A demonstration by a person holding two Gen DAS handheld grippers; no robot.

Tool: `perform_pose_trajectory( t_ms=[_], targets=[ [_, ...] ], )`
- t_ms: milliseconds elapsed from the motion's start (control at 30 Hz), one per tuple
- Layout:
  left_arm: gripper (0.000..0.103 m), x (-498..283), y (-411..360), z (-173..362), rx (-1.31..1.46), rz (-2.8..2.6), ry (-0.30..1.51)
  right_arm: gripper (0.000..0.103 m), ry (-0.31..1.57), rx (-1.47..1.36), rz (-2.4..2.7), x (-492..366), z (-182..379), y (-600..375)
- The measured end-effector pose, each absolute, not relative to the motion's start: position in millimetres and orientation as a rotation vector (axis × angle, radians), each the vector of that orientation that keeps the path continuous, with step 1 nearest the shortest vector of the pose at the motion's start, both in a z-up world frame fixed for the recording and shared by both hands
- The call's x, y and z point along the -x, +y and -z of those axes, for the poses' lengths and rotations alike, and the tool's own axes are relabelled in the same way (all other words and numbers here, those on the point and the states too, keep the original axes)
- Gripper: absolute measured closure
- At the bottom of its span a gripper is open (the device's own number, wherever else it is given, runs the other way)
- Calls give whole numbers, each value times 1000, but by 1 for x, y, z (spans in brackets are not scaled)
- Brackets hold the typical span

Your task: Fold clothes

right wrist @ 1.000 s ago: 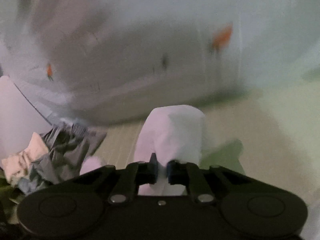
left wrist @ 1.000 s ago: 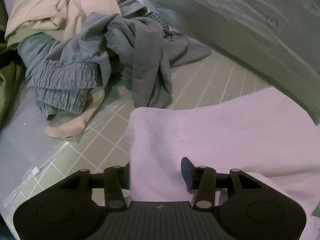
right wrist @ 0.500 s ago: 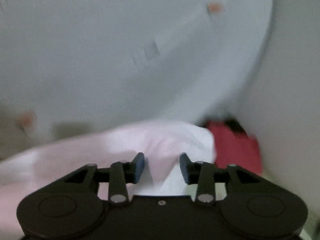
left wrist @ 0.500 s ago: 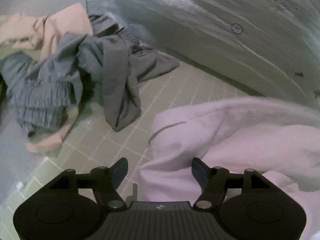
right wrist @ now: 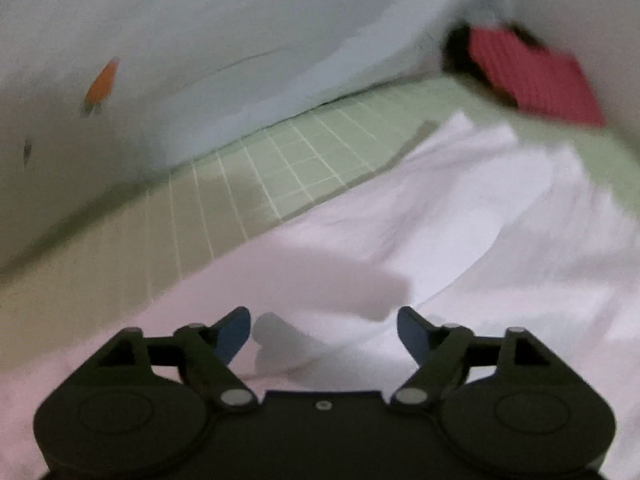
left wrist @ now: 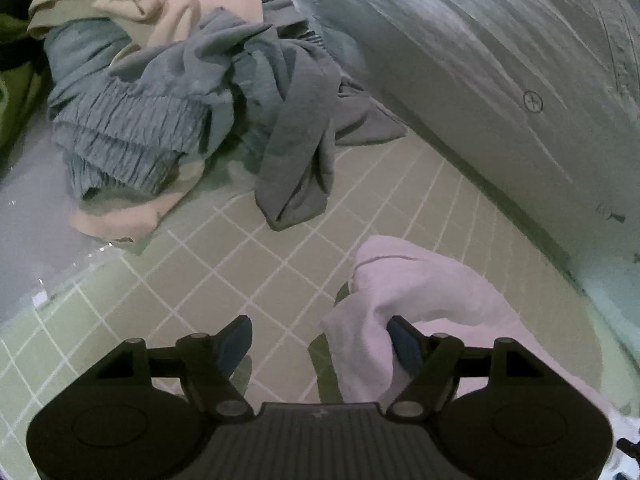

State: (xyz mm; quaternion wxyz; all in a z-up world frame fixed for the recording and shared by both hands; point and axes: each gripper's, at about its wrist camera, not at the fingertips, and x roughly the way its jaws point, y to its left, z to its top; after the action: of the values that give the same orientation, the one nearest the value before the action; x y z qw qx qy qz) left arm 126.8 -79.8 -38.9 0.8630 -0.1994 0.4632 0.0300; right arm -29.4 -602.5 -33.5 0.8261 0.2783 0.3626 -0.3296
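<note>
Lying on the pink garment (right wrist: 460, 216), both tongs (left (left wrist: 322, 342), right (right wrist: 324, 332)) gape

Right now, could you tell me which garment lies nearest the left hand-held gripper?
The pale pink garment, draped against one finger of the open left hand-held gripper; the grey, blue-grey and peach clothes are piled farther off.

Green checked surface (left wrist: 256, 280), dim light

Soft matt pale pink cloth (left wrist: 432, 292) lies on a green grid-printed mat (left wrist: 248, 276), beside a crinkled grey fabric pile (left wrist: 160, 120)
</note>
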Motion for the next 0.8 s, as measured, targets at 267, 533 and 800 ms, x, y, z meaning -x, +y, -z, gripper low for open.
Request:
perform_pose_trajectory(
  t_ms=[267, 533, 800],
  targets=[
    [54, -150, -98, 55, 471, 7, 1033, 56, 731, -842, 819, 26, 58, -643],
    [52, -183, -137, 18, 384, 223, 902, 100, 371, -631, 794, -7, -39, -699],
    [33, -177, -167, 27, 157, 195, 920, 42, 437, -261, 1074, -23, -58, -717]
  ],
)
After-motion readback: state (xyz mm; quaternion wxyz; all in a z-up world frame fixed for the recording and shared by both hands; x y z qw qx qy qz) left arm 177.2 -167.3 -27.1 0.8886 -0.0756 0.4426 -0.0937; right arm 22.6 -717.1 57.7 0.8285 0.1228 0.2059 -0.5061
